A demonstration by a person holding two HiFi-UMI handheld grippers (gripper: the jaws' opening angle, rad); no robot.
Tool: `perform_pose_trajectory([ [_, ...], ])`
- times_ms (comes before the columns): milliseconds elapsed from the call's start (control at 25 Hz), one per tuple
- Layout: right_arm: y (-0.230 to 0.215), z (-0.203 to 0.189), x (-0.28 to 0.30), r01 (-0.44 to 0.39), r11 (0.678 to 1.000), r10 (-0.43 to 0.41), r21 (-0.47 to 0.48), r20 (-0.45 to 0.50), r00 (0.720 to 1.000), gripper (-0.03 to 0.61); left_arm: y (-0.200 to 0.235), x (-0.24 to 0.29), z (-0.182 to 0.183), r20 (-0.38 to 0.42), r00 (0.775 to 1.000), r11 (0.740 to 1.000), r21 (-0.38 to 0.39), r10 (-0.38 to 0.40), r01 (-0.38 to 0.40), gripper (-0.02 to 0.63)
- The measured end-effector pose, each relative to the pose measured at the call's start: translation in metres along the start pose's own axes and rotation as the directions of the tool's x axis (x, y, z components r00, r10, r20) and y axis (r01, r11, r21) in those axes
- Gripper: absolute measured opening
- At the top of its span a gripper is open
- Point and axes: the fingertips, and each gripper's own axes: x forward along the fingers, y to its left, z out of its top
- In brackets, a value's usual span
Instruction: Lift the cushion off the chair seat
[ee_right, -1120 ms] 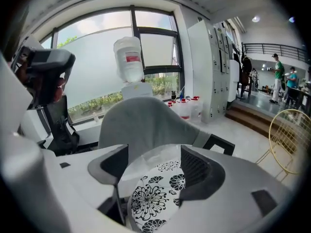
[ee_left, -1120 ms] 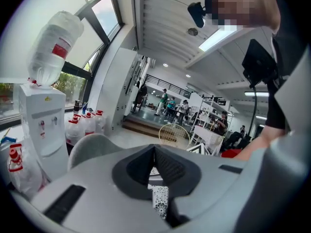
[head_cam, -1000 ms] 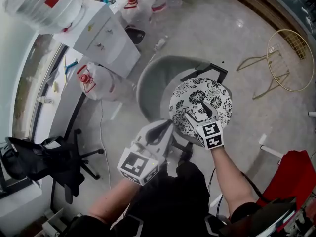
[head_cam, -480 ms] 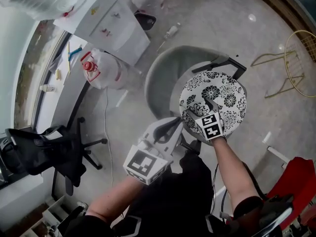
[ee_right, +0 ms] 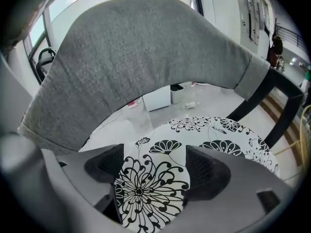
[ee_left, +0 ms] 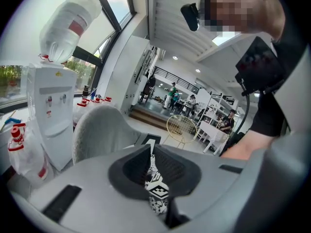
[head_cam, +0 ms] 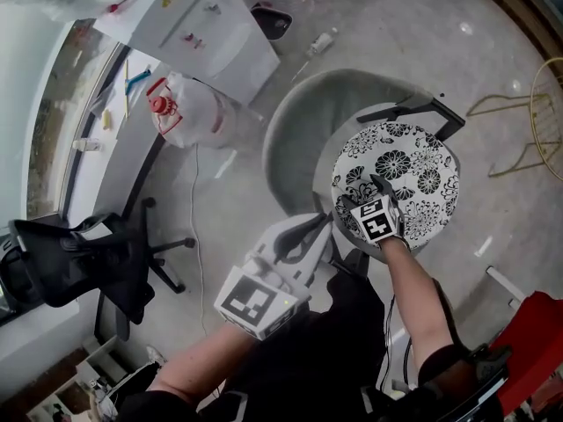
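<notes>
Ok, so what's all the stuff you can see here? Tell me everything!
Cushion: one, black-and-white flowers, on the chair seat.
Chair: one, grey with black frame, mid-floor.
Office chair: one, black, far left.
Water cooler: one, white, by the window.
Water jugs: several, clear with red caps, on the floor around the cooler.
Small bottle: one, pale, floor behind the chair.
Wire stand: one, gold, right edge.
Red object: one, bottom right; can't tell what.
Left gripper: one, grey, jaws shut, near the seat's front.
Right gripper: one, grey, over the cushion's near edge, jaws open, just been opening, not pressing it.
</notes>
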Motion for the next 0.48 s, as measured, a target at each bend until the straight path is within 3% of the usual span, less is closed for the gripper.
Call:
perform_pose_trajectory([
  [200,-0.005,-0.009,0.025,0.019,0.998,-0.021,-0.063,-0.029,0.999,0.385,0.006,-0.003,-0.014,-0.018,1.000,1.000,0.011,0.016,-0.015,0.008],
  [480,-0.009,-0.029,0.054,0.034,0.998,-0.041,-0.061,-0.108,0.993,0.384,0.006,-0.003,-0.028,-0.031,0.999,1.000,0.004,0.009,-0.009,0.008],
])
